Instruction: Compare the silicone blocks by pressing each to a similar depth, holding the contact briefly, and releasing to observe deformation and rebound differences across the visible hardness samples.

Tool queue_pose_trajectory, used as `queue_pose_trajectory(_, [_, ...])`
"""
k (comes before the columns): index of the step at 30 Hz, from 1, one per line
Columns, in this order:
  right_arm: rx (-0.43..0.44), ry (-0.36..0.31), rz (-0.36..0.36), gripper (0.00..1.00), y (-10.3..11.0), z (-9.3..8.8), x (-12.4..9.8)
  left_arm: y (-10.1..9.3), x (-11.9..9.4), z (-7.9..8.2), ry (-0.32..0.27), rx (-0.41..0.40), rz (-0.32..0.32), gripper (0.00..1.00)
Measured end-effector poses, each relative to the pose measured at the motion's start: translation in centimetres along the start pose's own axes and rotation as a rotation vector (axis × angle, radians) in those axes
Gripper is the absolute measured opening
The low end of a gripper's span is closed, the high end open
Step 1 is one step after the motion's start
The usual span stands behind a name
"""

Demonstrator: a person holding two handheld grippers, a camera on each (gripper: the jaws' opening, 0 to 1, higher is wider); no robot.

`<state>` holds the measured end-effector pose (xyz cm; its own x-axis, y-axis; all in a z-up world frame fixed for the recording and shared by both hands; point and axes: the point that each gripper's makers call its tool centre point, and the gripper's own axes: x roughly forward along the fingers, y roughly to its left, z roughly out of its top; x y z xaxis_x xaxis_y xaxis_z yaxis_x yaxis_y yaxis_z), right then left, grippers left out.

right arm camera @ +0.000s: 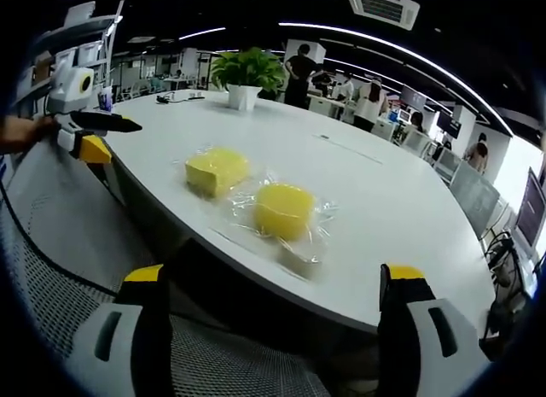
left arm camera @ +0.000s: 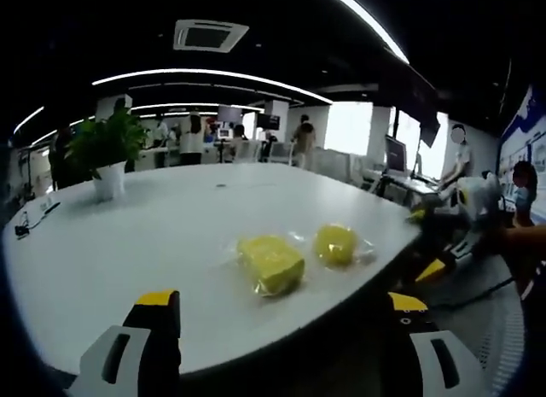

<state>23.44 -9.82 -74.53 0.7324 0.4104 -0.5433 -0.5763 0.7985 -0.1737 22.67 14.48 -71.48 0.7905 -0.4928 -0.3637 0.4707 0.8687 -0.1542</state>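
Two wrapped silicone blocks (right arm camera: 247, 192) — apparently untouched — lie beyond both grippers' spread jaws.

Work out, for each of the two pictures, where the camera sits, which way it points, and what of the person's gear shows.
Left gripper view: rides the left gripper, looking across the white table at two yellow blocks; the right gripper enters at right.
Right gripper view: rides the right gripper, facing the same blocks from the opposite side; the left gripper shows at left.
Shared: table, blocks, potted plant.
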Motion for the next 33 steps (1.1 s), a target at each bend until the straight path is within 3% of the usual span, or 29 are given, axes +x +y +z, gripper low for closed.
queue_pose_trajectory(3, [0.000,0.000,0.002,0.96,0.0,0.0,0.1,-0.1,0.1,-0.2,0.015,0.025,-0.005,1.00])
queue_pose_trajectory(10, [-0.012,-0.004,-0.010,0.96,-0.3,0.1,0.0,0.0,0.1,0.3,-0.011,0.036,-0.011,1.00])
queue_pose_trajectory(12, [-0.011,-0.008,-0.010,0.96,-0.3,0.2,0.0,-0.1,0.1,0.2,-0.005,0.023,-0.019,1.00])
queue_pose_trajectory(14, [-0.013,-0.007,-0.016,0.96,-0.5,0.1,0.0,0.0,0.1,-0.3,0.027,-0.045,-0.038,1.00])
queue_pose_trajectory(19, [-0.013,-0.008,-0.030,0.96,-0.7,0.2,-0.1,0.2,0.3,0.3,0.022,-0.033,-0.048,0.98])
queue_pose_trajectory(23, [-0.008,0.003,-0.036,0.96,-0.8,-0.1,-0.1,0.7,1.0,1.1,0.029,-0.022,-0.058,0.94])
queue_pose_trajectory(27, [-0.009,0.003,-0.039,0.96,-0.8,-0.1,-0.1,1.4,1.8,1.2,0.055,-0.074,-0.081,0.78])
queue_pose_trajectory(33, [-0.007,0.006,-0.037,0.96,-0.8,-0.1,0.0,2.5,3.1,1.9,0.048,-0.111,-0.076,0.79])
